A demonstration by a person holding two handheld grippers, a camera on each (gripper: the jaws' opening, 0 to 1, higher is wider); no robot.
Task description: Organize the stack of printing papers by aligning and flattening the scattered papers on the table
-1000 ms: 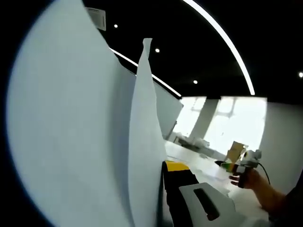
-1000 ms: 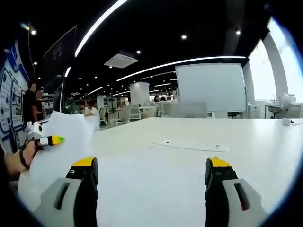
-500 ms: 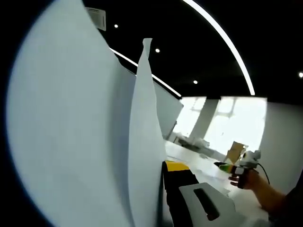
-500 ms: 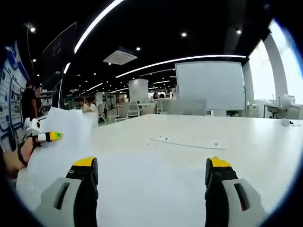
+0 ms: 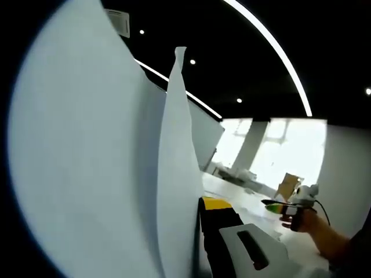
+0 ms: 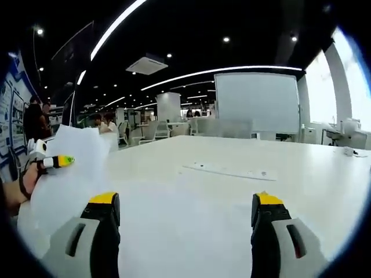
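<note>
A stack of white printing papers [image 5: 104, 174] stands upright and bowed in the left gripper view, covering its left half. My left gripper [image 5: 194, 213] is shut on the stack's lower edge. Its right jaw, with a yellow tip, presses the sheets, which hide the other jaw. In the right gripper view the same papers [image 6: 72, 174] rise at the left over the white table [image 6: 191, 202], with the left gripper [image 6: 53, 161] and a hand on them. My right gripper [image 6: 185, 229] hovers open above the table with nothing between its jaws. It also appears as the right gripper [image 5: 293, 205] far off to the right.
A long white power strip [image 6: 229, 171] lies on the table beyond the right gripper. A whiteboard [image 6: 255, 104] stands behind the far edge. A small brown box [image 5: 288, 184] sits on the table near the window. People and chairs are in the background at the left.
The right gripper's view has tilted slightly, so the table and papers sit a little higher in it. The left gripper still holds the papers the same way.
</note>
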